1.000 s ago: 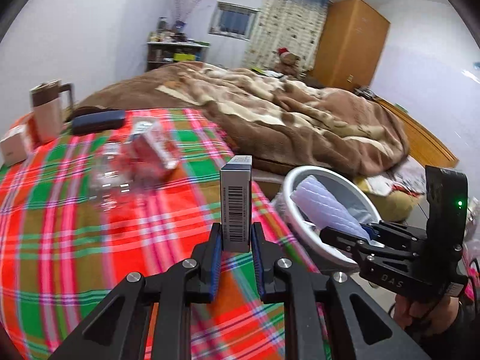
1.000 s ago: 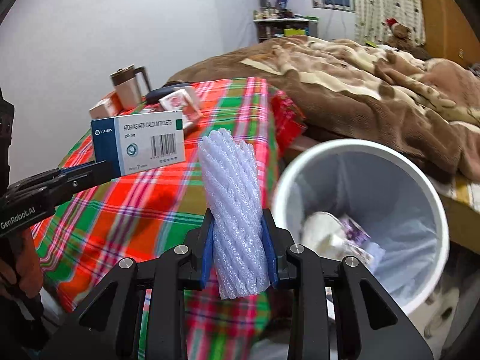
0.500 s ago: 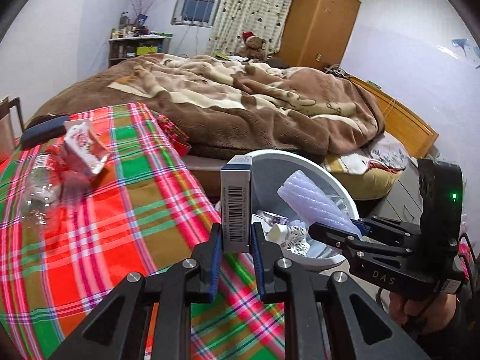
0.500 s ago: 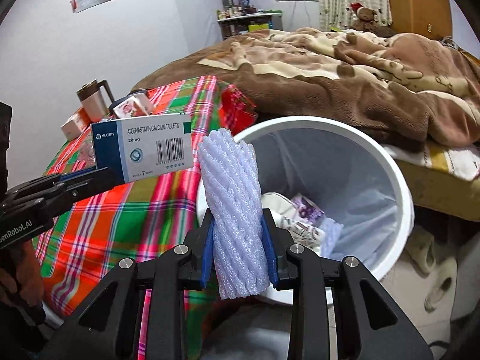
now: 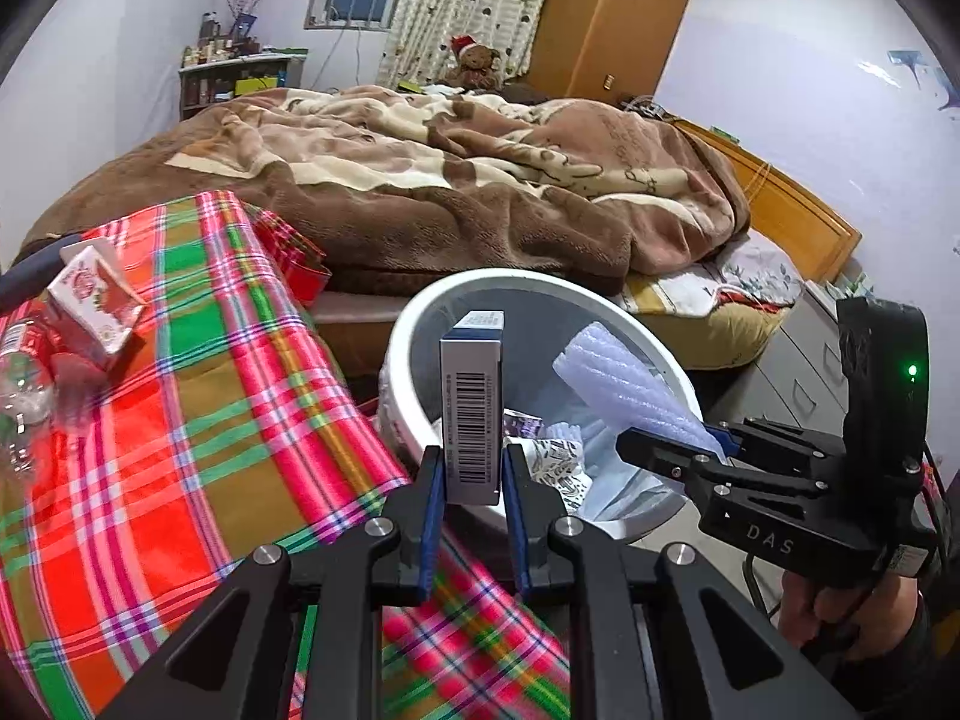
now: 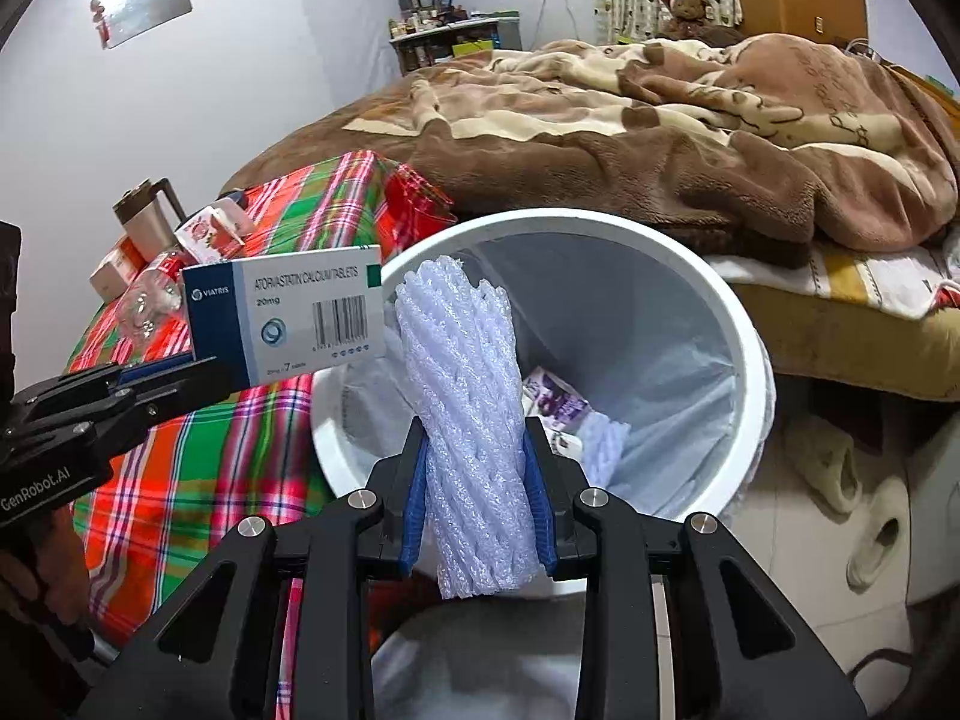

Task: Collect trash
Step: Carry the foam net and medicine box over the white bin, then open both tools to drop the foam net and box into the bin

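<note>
My left gripper [image 5: 472,468] is shut on a blue and white tablet box [image 5: 472,405], held upright over the near rim of the white trash bin [image 5: 540,285]. From the right wrist view, the same box [image 6: 288,315] juts in from the left beside the bin [image 6: 708,300]. My right gripper [image 6: 475,480] is shut on a roll of white foam netting [image 6: 465,396], poised over the bin's mouth. The left wrist view shows that netting [image 5: 624,387] above the bin, right of the box. Crumpled wrappers [image 6: 549,399] lie inside the bin.
A plaid-covered table [image 5: 198,438] on the left carries a red and white carton [image 5: 93,300], a clear plastic bottle [image 5: 24,384] and a mug [image 6: 150,225]. A bed with a brown blanket [image 5: 450,180] stands behind the bin. Slippers [image 6: 864,516] lie on the floor at right.
Both grippers moved from over the table toward the bin, still gripping the box and the netting. The bin now sits directly under them and looks larger.
</note>
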Tool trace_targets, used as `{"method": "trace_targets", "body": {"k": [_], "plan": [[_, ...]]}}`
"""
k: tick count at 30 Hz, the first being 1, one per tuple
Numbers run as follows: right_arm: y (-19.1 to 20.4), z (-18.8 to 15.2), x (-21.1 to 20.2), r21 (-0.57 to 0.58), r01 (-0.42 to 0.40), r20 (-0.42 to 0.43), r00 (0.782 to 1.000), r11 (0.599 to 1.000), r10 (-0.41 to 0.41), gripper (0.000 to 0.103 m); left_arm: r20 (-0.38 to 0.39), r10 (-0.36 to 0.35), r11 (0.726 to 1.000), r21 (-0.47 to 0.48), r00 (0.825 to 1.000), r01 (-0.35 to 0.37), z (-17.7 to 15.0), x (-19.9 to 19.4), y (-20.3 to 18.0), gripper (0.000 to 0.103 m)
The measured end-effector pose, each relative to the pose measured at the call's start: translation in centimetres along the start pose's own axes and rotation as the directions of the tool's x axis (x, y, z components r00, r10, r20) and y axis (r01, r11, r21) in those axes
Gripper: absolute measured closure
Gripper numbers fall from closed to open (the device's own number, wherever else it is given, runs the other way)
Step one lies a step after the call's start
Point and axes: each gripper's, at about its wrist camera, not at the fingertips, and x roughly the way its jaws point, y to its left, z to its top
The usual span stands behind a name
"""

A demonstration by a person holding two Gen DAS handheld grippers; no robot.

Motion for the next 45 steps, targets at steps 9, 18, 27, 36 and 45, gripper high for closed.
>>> {"method": "trace_targets", "body": {"k": [9, 18, 27, 36, 45], "plan": [[-1.6, -0.3, 0.5, 0.035, 0.049, -0.021, 0.999, 0.998, -0.048, 0.065, -0.048, -0.018, 1.000, 0.019, 0.999, 0.019, 0.7, 3.0, -0.9, 0.084], [-2.6, -0.1, 0.2, 0.068, 0.063, 0.008, 0.998, 0.996, -0.063, 0.044, -0.066, -0.018, 0.999, 0.025, 0.998, 0.019, 1.0, 4.3, -1.2, 0.083], [-2.8, -0.1, -0.2, 0.084, 0.065, 0.015, 0.998, 0.994, -0.067, 0.044, -0.036, -0.046, 0.999, 0.006, 0.998, 0.047, 1.1, 3.4, -0.9, 0.083], [-2.6, -0.1, -0.8, 0.081, 0.064, 0.026, 0.997, 0.995, -0.066, 0.044, 0.005, -0.088, 0.996, -0.003, 0.996, 0.088, 1.7, 1.9, -1.1, 0.082], [-2.0, 0.1, -1.7, 0.070, 0.050, 0.051, 0.997, 0.996, -0.054, 0.044, 0.020, -0.078, 0.997, -0.007, 0.997, 0.078, 1.4, 0.4, -0.8, 0.073]]}}
